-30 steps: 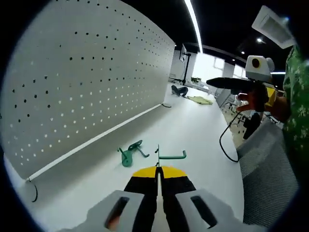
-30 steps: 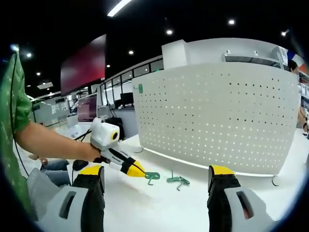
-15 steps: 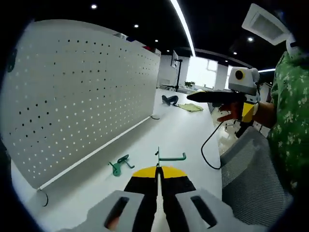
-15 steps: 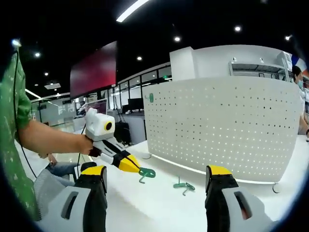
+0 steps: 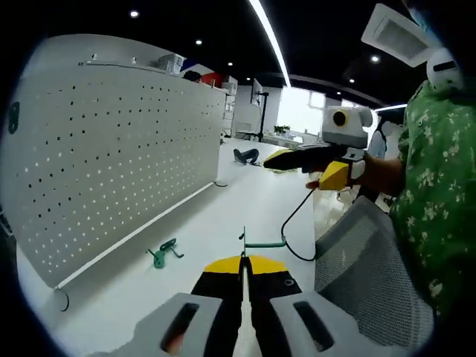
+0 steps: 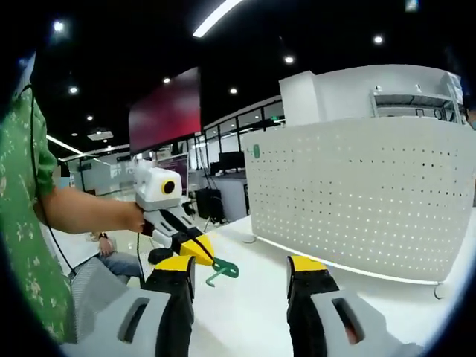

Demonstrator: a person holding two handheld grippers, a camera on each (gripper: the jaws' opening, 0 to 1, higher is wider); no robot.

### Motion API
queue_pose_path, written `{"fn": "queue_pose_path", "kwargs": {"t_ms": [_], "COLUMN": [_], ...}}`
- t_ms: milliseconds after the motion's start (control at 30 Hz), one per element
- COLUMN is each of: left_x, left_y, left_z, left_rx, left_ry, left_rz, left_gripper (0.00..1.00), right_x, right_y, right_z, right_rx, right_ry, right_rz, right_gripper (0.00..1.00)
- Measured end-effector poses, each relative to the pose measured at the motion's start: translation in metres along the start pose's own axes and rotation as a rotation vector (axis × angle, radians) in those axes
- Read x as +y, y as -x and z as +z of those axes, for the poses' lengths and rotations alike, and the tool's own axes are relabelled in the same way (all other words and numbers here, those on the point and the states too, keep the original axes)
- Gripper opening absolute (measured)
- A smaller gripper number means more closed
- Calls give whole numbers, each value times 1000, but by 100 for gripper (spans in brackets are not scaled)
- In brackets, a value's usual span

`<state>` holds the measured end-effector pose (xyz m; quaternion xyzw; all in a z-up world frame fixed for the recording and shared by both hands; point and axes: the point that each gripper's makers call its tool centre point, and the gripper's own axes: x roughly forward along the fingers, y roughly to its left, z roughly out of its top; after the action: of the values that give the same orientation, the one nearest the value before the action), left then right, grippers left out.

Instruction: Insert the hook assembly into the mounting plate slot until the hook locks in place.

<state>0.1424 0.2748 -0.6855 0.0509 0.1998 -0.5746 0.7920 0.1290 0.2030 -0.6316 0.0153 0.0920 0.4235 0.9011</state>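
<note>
The left gripper (image 5: 243, 262) has its jaws pressed together on a green hook (image 5: 262, 242), held in the air above the desk (image 5: 245, 201) and well short of the perforated mounting plate (image 5: 111, 156) standing along the desk's far edge. The right gripper (image 6: 239, 269) holds its jaws spread with nothing between them; a second green hook (image 5: 162, 253) lies near the plate's foot. Judged as the carry step: the next move calls for aligning the hook's prongs with a slot, with open desk between.
</note>
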Motion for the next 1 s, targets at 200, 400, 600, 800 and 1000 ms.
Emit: {"fn": "queue_pose_path", "kwargs": {"t_ms": [200, 400, 600, 800, 1000], "left_x": [-16, -32, -48, -58, -65], "left_y": [5, 10, 13, 14, 17], "left_z": [3, 9, 17, 20, 21], "left_rx": [-7, -30, -49, -55, -64], "left_ry": [-7, -11, -24, -33, -34], "left_rz": [-19, -59, -96, -121, -145], "left_gripper": [1, 1, 1, 1, 1], "right_x": [8, 21, 28, 39, 47], "right_y": [0, 1, 2, 1, 1], "right_z": [-8, -17, -22, -22, -23], "right_rx": [33, 66, 92, 99, 112], "right_ry": [13, -12, -8, 8, 19], "right_rz": [51, 135, 178, 226, 266], "right_gripper": [34, 24, 20, 15, 12]}}
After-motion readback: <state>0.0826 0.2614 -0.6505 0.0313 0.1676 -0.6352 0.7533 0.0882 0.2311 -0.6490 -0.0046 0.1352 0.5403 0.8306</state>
